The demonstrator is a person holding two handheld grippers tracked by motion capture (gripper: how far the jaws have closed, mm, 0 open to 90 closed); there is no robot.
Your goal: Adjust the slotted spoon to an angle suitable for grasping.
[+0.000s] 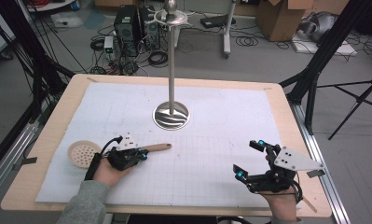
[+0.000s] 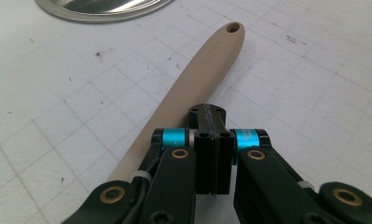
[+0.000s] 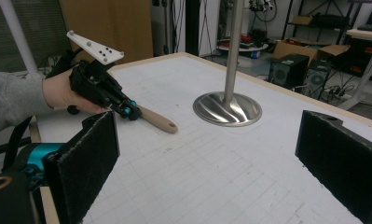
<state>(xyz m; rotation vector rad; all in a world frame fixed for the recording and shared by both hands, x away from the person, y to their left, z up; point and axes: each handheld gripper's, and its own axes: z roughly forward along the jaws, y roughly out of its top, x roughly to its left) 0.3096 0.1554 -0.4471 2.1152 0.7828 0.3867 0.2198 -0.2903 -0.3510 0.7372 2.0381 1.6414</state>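
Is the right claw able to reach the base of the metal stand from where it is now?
Probably yes. The right claw stands open and holds nothing, and only bare mat lies between it and the stand base. The skimmer handle lies off to the side, by the left claw.

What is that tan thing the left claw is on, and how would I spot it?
Start at the tall steel stand mid-table, then look nearer and left. There lies a beige skimmer spoon, its handle under the shut left gripper. Its round perforated head and hanging hole set it apart.
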